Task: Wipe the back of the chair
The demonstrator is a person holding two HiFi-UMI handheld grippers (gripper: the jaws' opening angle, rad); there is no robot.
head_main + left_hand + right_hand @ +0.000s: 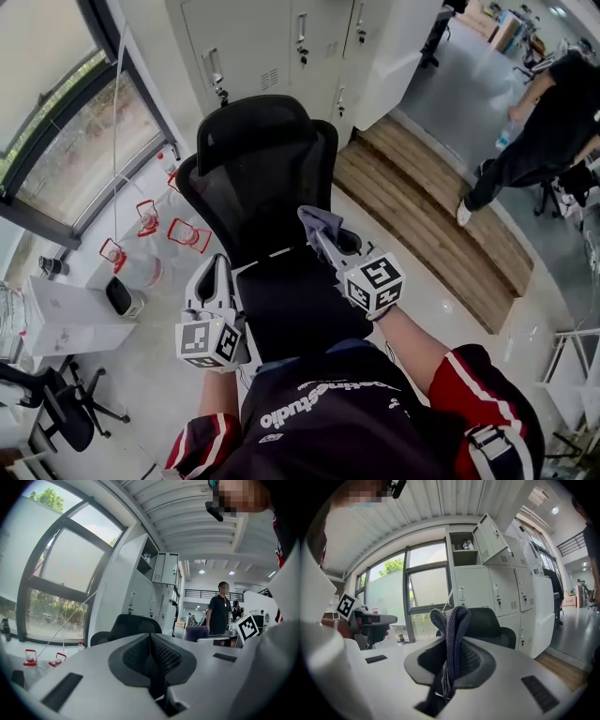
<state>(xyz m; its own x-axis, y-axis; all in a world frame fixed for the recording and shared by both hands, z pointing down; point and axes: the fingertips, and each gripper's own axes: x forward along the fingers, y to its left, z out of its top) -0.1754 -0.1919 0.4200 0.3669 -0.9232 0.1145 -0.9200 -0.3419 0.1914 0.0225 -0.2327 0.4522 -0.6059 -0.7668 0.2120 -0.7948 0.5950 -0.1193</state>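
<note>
Two grippers hover just before the black mesh-backed office chair (258,178), the left gripper (217,267) with jaws pressed together on nothing, the right gripper (323,239) clamping a folded grey-purple cloth (452,634) by the chair's back.

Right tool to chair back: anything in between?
Only the grey cloth, shut in the right tool and sticking out toward the chair back. Head view shows nothing else between them.

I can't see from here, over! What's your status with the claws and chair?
Left claw shut, empty. Right claw shut on cloth. Chair back ahead, cloth not on it yet. Nothing between.
</note>
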